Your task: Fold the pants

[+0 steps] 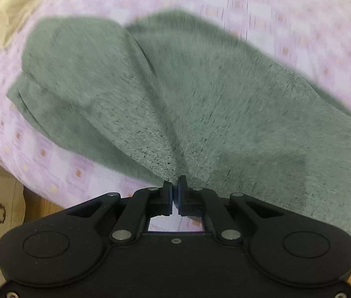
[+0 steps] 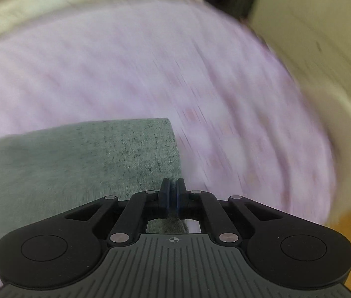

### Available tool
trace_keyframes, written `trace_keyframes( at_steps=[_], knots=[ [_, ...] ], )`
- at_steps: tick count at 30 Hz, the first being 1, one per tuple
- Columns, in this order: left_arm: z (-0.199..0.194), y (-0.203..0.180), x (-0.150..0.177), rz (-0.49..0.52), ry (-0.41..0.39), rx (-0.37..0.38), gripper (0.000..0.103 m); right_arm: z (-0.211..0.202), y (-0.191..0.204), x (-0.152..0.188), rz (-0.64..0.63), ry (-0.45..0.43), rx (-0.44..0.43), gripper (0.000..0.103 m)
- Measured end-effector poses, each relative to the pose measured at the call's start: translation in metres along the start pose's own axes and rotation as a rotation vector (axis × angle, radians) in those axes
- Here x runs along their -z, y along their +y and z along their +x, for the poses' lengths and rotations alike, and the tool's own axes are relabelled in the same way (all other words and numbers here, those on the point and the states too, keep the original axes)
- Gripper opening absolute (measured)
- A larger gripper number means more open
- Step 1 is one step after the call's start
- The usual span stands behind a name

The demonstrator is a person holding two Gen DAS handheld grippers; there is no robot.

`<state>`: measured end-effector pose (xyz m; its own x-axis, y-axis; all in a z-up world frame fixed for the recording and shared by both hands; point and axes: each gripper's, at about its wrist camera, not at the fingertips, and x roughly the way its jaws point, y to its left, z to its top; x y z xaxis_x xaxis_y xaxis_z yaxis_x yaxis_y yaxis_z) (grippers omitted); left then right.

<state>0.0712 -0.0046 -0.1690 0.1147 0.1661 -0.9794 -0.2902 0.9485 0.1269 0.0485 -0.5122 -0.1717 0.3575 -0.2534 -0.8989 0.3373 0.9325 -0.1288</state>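
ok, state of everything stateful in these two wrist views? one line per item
left tongs: shut, pinching the near edge of the grey-green knit pants
right tongs: shut on the pants at a corner
grey-green knit pants: partly folded, layers overlapping, lying on the bed, gathered at the left grip
pink patterned bedspread: spread under the pants

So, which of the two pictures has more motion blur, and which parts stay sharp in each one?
Right wrist view: stronger blur; the pink bedcover smears into streaks, while the right gripper and the nearby gray pants stay fairly sharp. Left wrist view: milder blur; the pants' far edges look soft and the fabric near the left gripper is crisp. Both views bend at the edges from the fisheye.
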Motion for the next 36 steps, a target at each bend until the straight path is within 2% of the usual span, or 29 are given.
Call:
trace_keyframes(
  at_steps=[2, 5, 7, 10, 12, 13, 14, 15, 18, 21, 26, 30, 34, 36],
  knots=[
    [0.008, -0.004, 0.000, 0.014, 0.017, -0.015, 0.006, 0.015, -0.002, 0.003, 0.004, 0.038, 0.020, 0.003],
    [0.007, -0.006, -0.002, 0.026, 0.004, -0.018, 0.007, 0.005, -0.001, -0.002, 0.010, -0.005, 0.017, 0.002],
    [0.005, -0.006, -0.003, 0.036, 0.004, -0.020, 0.013, 0.003, -0.005, -0.004, 0.007, -0.023, 0.045, 0.002],
    [-0.001, -0.004, 0.000, 0.070, 0.006, -0.016, 0.018, 0.014, -0.016, -0.008, 0.032, 0.028, 0.069, 0.003],
    [-0.013, -0.001, 0.006, 0.114, -0.014, -0.009, 0.022, 0.009, -0.023, -0.008, 0.045, 0.022, 0.070, 0.008],
    [-0.019, 0.002, 0.010, 0.138, -0.025, -0.007, 0.022, 0.003, -0.019, -0.006, 0.042, 0.005, 0.085, 0.013],
    [-0.024, 0.002, 0.014, 0.158, -0.031, -0.008, 0.022, -0.003, -0.017, -0.006, 0.034, -0.021, 0.101, 0.026],
    [-0.028, 0.006, 0.018, 0.176, -0.031, -0.011, 0.022, -0.013, -0.015, -0.004, 0.025, -0.050, 0.106, 0.034],
    [-0.037, 0.023, 0.025, 0.188, -0.037, -0.031, 0.021, -0.041, 0.007, -0.006, -0.005, -0.144, 0.096, 0.035],
    [-0.038, 0.051, 0.020, 0.152, -0.052, -0.055, 0.021, -0.063, 0.041, -0.011, -0.053, -0.215, 0.013, 0.036],
    [-0.029, 0.108, -0.007, 0.071, -0.079, -0.103, 0.021, -0.094, 0.141, -0.013, -0.239, -0.267, -0.187, 0.042],
    [-0.016, 0.157, -0.030, 0.048, -0.096, -0.137, 0.021, -0.122, 0.254, 0.002, -0.449, -0.274, -0.396, 0.042],
    [-0.002, 0.213, -0.051, 0.049, -0.081, -0.139, 0.021, -0.152, 0.376, 0.030, -0.630, -0.289, -0.526, 0.044],
    [0.003, 0.239, -0.062, 0.063, -0.074, -0.136, 0.021, -0.167, 0.434, 0.045, -0.726, -0.293, -0.575, 0.053]
  ],
)
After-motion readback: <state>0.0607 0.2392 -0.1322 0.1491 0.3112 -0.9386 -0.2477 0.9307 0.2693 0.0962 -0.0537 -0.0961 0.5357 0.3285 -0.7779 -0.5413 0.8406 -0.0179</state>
